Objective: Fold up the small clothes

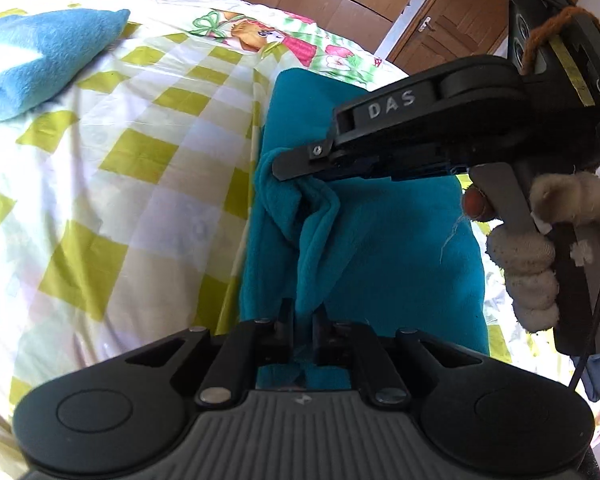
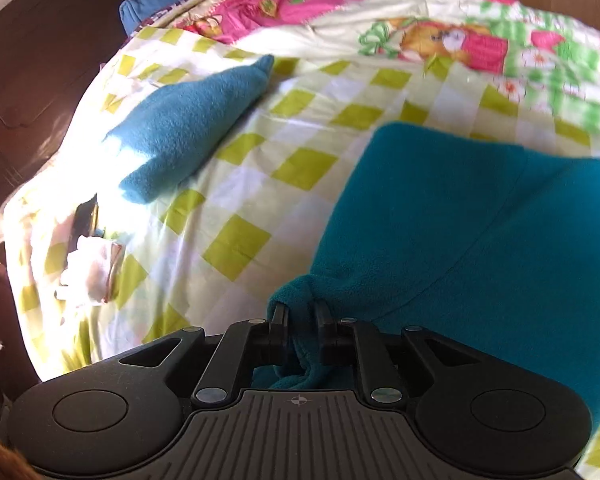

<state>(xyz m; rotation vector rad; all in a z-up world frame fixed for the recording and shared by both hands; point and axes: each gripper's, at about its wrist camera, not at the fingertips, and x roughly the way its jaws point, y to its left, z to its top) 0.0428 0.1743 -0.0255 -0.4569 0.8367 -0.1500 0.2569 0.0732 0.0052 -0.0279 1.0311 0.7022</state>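
Fleece point(image 1: 400, 240) of teal lies on the checked bedsheet point(image 1: 140, 152), its left edge pinched by both the left gripper point(image 1: 303, 316) and the right gripper point(image 2: 303, 312), near a folded blue cloth point(image 2: 188, 120).

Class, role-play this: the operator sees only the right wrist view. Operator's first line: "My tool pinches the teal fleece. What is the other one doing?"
Observer: The left tool is shut on the same teal fleece, on a raised fold.
Operator: Are the two tools close?
Observer: Yes, the right tool bites the same bunched edge just beyond it.
Operator: Anything behind me?
Observer: A wooden door, past the bed's far edge.
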